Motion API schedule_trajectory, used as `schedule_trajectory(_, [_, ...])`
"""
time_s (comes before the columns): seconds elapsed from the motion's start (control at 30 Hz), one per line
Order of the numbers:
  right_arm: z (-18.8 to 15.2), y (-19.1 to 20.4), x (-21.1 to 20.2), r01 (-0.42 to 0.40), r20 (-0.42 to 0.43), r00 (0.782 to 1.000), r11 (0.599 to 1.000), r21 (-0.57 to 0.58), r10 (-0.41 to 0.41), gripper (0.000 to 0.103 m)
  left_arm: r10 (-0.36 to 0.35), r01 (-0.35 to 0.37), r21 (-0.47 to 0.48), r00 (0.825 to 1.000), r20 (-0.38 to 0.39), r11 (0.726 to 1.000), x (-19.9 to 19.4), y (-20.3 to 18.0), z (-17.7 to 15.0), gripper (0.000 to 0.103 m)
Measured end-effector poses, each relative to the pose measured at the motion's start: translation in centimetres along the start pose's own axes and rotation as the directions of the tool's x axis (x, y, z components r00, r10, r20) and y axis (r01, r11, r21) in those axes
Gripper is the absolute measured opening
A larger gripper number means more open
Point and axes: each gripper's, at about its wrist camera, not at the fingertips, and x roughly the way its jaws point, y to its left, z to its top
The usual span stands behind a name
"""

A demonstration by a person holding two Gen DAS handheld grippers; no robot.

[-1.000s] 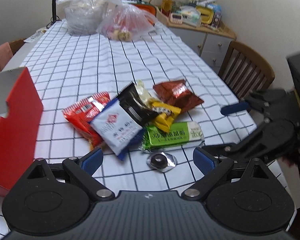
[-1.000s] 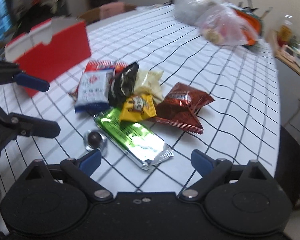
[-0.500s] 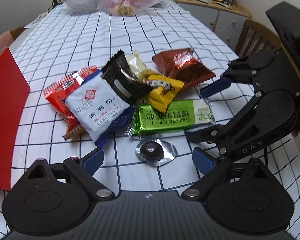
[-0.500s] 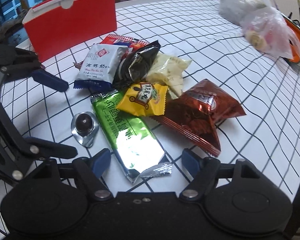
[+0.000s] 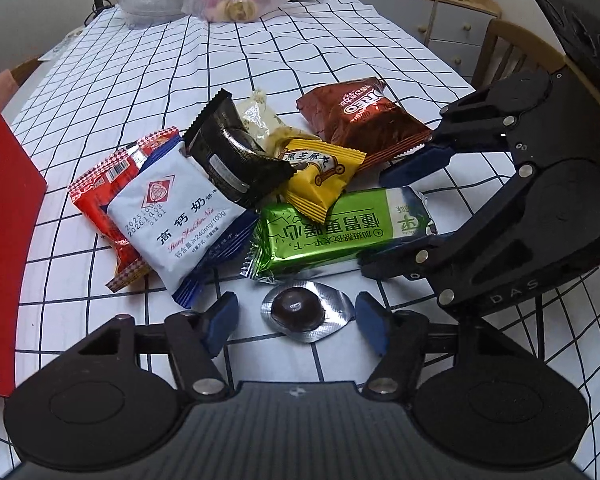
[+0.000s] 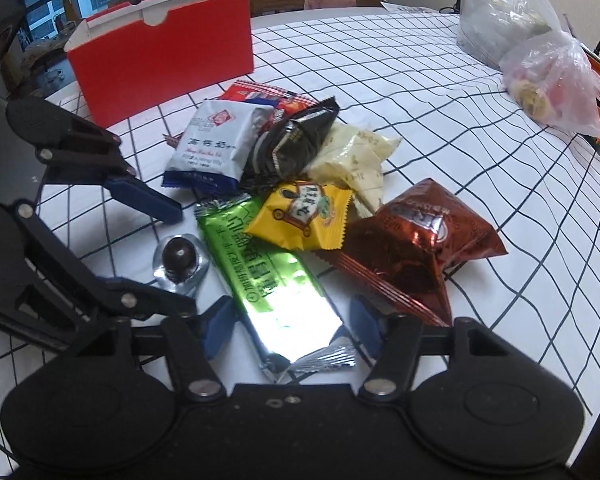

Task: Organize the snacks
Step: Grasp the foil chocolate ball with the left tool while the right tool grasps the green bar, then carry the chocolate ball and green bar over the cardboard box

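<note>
We note the snacks heaped mid-table on the checked cloth [image 5: 260, 56]. The foil chocolate cup [image 5: 306, 310] lies nearest us in the left view, the long wafer bar [image 5: 340, 232] just behind it. The open box [image 6: 160, 52] stands behind the heap in the right view. Two plastic bags [image 6: 540, 56] sit at the far edge.

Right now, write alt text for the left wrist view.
The left gripper, fingers closing but not touching, straddles a foil-cupped chocolate on a checked tablecloth. Behind it lies a heap of snack packets; the right gripper straddles the green bar.
</note>
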Motion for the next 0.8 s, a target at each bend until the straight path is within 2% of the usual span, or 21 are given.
schedule_trajectory(0.1, [-0.2, 0.5, -0.2, 0.009, 0.004, 1.000, 1.000, 0.001, -0.009, 0.054, -0.005, 0.005, 0.017, 1.000, 0.000, 1.000, -0.3, -0.2, -0.1, 0.051])
schedule_trajectory(0.23, [-0.6, 1.0, -0.6, 0.029, 0.012, 0.999, 0.999, 0.035, -0.029, 0.051, -0.013, 0.013, 0.017, 1.000, -0.003, 1.000, -0.3, 0.0, 0.0, 0.047])
schedule_trajectory(0.57, [-2.0, 3.4, -2.7, 0.046, 0.040, 0.998, 0.978, 0.205, -0.056, 0.043, -0.055, 0.054, -0.042, 0.998, -0.019, 0.998, -1.1, 1.4, -0.7, 0.046])
schedule_trajectory(0.8, [-2.3, 5.8, -3.3, 0.108, 0.027, 0.992, 0.936, 0.336, -0.125, 0.043, -0.078, 0.076, -0.068, 0.997, -0.025, 0.995, -2.3, 2.9, -1.7, 0.046])
